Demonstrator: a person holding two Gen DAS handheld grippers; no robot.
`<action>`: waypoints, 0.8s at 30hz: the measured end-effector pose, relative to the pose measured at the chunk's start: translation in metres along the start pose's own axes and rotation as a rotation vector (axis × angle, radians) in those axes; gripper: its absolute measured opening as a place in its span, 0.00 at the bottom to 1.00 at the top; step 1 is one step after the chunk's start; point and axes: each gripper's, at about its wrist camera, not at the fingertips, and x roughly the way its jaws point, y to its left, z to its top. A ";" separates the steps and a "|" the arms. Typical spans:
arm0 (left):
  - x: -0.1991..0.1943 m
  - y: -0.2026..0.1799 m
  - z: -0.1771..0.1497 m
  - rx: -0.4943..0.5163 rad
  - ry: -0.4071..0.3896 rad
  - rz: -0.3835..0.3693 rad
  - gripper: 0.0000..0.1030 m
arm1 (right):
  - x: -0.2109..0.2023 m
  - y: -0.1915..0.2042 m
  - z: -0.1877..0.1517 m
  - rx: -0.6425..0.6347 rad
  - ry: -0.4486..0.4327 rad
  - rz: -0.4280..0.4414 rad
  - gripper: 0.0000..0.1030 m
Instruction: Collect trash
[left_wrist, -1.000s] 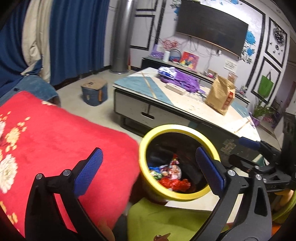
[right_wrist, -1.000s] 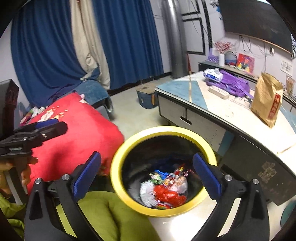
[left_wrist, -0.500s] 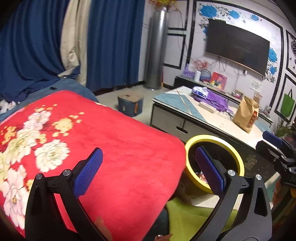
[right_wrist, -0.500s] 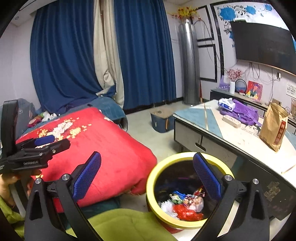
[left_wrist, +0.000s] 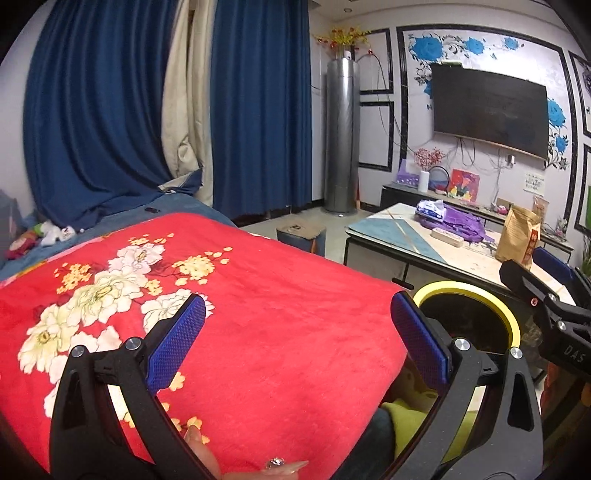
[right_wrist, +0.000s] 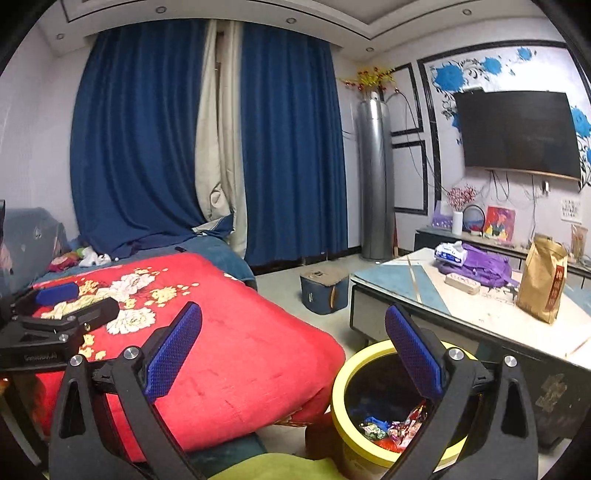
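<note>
A yellow-rimmed bin (right_wrist: 341, 391) stands on the floor between the sofa and the coffee table, with colourful wrappers (right_wrist: 391, 430) lying in its bottom. In the left wrist view only the bin's rim (left_wrist: 461, 288) shows, behind the right finger. My left gripper (left_wrist: 297, 341) is open over the red flowered blanket (left_wrist: 258, 314), nothing between its blue pads. My right gripper (right_wrist: 291, 352) is open too, raised above the blanket's edge and the bin. Each gripper shows in the other's view: the left gripper (right_wrist: 55, 302) at the left edge, the right gripper (left_wrist: 546, 280) at the right edge.
A coffee table (right_wrist: 413, 280) at the right carries a brown paper bag (right_wrist: 541, 280), a purple bag (right_wrist: 480, 264) and a white power strip (right_wrist: 461, 282). A small blue stool (right_wrist: 325, 288) sits on the floor. Blue curtains and a wall TV lie beyond. A green-clad lap is below.
Both grippers have tilted up and drawn back from the bin. The bin has slid low and to the right in both views, and the blanket and room now fill the frames. Both stay open.
</note>
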 end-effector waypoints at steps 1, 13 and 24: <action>-0.001 0.001 -0.001 -0.008 -0.003 -0.001 0.90 | 0.000 -0.001 0.000 0.003 0.002 0.003 0.94; -0.004 0.001 -0.009 -0.013 -0.005 -0.006 0.90 | 0.003 -0.001 -0.004 0.015 0.030 0.009 0.94; -0.002 0.007 -0.006 -0.022 -0.004 -0.004 0.90 | 0.006 -0.004 -0.005 0.024 0.047 0.012 0.94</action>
